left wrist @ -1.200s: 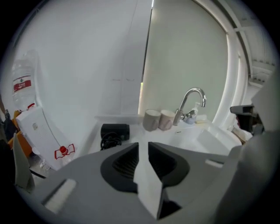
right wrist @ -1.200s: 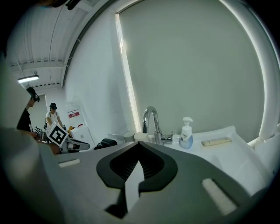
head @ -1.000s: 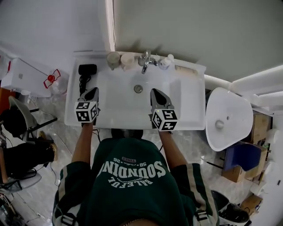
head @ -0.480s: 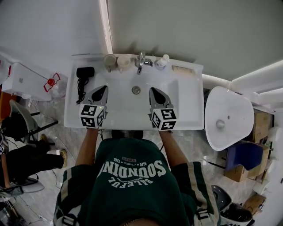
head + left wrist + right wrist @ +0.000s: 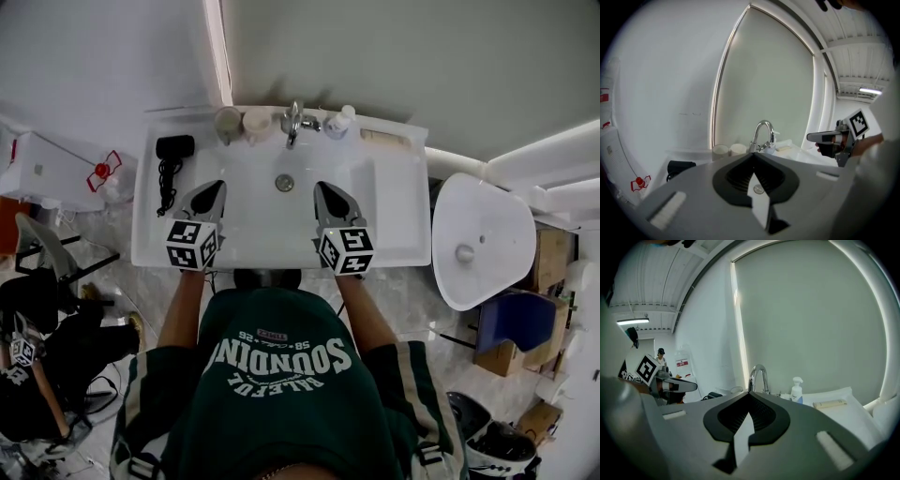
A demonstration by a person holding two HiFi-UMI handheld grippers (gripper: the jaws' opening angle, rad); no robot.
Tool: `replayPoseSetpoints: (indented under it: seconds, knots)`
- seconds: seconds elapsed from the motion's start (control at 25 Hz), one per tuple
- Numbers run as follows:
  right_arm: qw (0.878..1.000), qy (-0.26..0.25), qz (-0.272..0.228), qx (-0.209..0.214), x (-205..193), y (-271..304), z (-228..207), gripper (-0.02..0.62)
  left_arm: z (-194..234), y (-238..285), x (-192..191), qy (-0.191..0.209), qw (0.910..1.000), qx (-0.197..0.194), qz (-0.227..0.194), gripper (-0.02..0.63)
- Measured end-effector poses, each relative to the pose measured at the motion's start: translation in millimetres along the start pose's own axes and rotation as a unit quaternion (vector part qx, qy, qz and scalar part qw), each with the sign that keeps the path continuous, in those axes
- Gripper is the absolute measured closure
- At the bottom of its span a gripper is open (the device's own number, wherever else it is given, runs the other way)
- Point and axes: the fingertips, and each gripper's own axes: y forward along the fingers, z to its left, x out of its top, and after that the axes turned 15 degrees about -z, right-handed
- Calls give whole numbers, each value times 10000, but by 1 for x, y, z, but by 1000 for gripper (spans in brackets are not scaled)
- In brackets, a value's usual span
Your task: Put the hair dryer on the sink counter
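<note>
The black hair dryer lies on the left part of the white sink counter, its coiled cord trailing toward the front edge. It shows low at the left of the left gripper view as a dark shape. My left gripper hovers over the basin's left side, right of the dryer and apart from it, jaws shut on nothing. My right gripper hangs over the basin's right side, jaws shut and empty as well.
A chrome faucet stands at the back of the basin, with two cups to its left and a spray bottle to its right. A beige bar lies at the back right. A second white basin sits at the right.
The left gripper has drifted right, away from the hair dryer's cord and over the basin. The right gripper has stayed nearly where it was. The dryer rests in the same place.
</note>
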Motion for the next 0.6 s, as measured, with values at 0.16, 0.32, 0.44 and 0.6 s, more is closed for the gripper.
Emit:
replayPoseSetpoints:
  seconds: [0.16, 0.32, 0.44, 0.6]
  knots:
    - [10000, 15, -7, -12, 0, -2, 0, 591, 0, 0, -3, -52, 10000, -38, 8, 555]
    - [10000, 15, -9, -12, 1, -1, 1, 591, 0, 0, -3, -69, 10000, -46, 1, 555]
    - [10000, 19, -11, -10, 1, 0, 1, 591, 0, 2, -3, -86, 9999, -51, -5, 555]
    - [10000, 19, 0, -61, 0, 0, -1, 591, -1, 6, -4, -100, 9999, -105, 4, 555]
